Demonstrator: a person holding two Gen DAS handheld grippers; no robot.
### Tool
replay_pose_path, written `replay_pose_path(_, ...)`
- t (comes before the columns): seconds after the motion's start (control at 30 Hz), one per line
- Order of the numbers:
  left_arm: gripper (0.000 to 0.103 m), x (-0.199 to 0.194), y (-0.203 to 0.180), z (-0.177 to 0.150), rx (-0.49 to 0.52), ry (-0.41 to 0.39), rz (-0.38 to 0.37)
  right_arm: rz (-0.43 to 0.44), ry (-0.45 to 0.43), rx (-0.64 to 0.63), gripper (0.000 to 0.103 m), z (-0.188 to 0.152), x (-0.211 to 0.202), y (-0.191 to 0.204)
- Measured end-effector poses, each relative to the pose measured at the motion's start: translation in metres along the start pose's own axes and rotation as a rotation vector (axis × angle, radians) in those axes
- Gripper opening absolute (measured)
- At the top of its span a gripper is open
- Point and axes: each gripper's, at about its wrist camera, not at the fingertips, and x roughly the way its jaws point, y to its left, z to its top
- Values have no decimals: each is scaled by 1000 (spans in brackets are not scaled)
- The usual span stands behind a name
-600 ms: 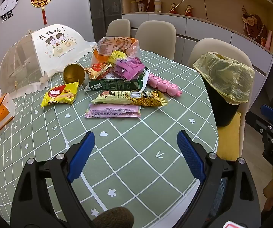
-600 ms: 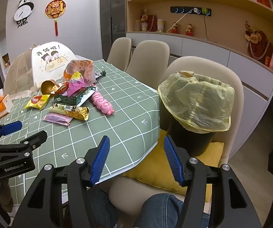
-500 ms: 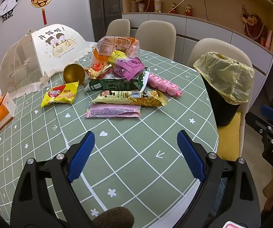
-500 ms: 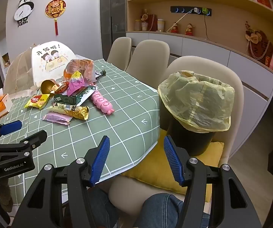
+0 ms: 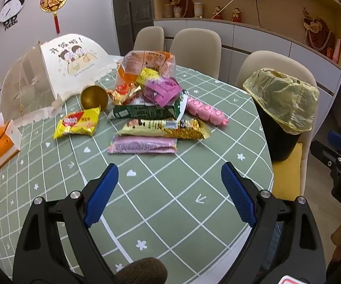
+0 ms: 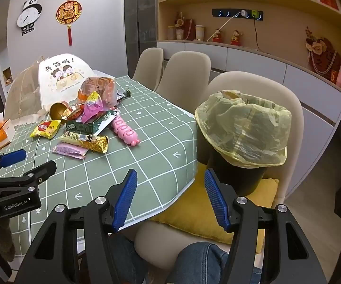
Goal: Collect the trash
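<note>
1. Left wrist view: our left gripper (image 5: 169, 194) stood wide open and empty above the bare green tablecloth (image 5: 170, 213). The risk we saw was the slippery pink wrapper (image 5: 143, 144) sliding away under a pad, or one grab dragging the gold wrapper (image 5: 165, 129) just beyond it off the heap. The pink wrapper lay nearest, ahead of the fingers and apart from them; the yellow wafer packet (image 5: 78, 124) lay off to the left, and the pile of snack wrappers (image 5: 146, 90) sat further back.

2. Right wrist view: our right gripper (image 6: 170, 198) was likewise spread open, holding nothing, over the table's edge. The lined bin (image 6: 243, 127) stood on a chair (image 6: 293, 108) beside the table, ahead and right of the fingers. We judged that the loose liner sagging over the mouth could catch a light wrapper.
</note>
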Motion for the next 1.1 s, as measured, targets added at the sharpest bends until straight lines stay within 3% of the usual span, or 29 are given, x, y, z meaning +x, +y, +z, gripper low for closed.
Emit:
replay_pose_path(0.13,85,0,3,11,-45,12,-44,4,-5,-2,56,4,0,-4)
replay_pose_path(0.63,85,29,-5,24,22,27,13,4,0,10,56,17,21,-24)
replay_pose_path(0.87,85,54,11,43,16,-16,-23,-9,-1,-15,56,27,49,-28)
replay_pose_path(1.1,85,80,44,84,7,-127,-73,73,57,-11,56,34,87,-18)
